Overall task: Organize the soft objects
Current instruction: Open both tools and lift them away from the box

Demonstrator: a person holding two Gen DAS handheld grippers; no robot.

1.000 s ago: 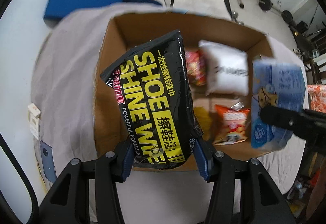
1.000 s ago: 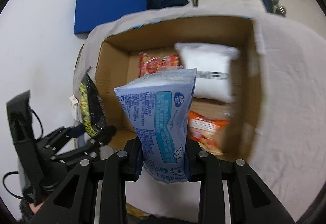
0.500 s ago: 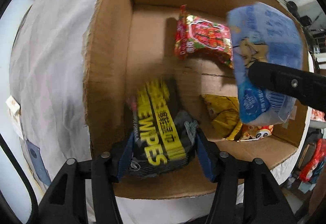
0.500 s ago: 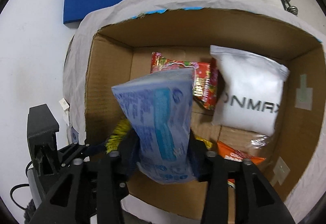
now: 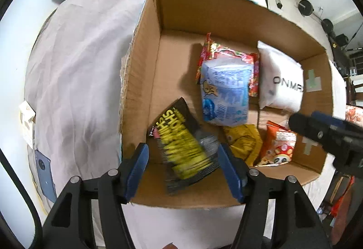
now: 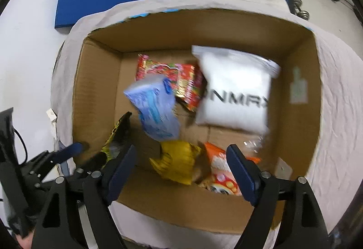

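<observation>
Both tools stand spread wide and hold nothing. The left tool sits at the bottom of its frame, above the near edge of the cardboard box; the right tool does the same in its own view.

The left view shows the black wipes pack broadside, its yellow lettering smeared by blur, low in the frame between the blue pads but with a gap on each side. The right view catches that pack only edge-on at lower left, beside the left tool's dark frame. The left view in turn shows the right tool as a black bar at its right edge.

The pale blue pouch is glossy and pillow-shaped. It sits mid-box, overlapping a crinkly red snack bag; in the right view it is tilted and blurred, so whether it has landed cannot be told. A puffy white bag with black letters fills the upper right of the box. A crumpled yellow packet and an orange snack bag lie along the near wall. The corrugated box rests on a wrinkled grey-white cloth over the tabletop.
</observation>
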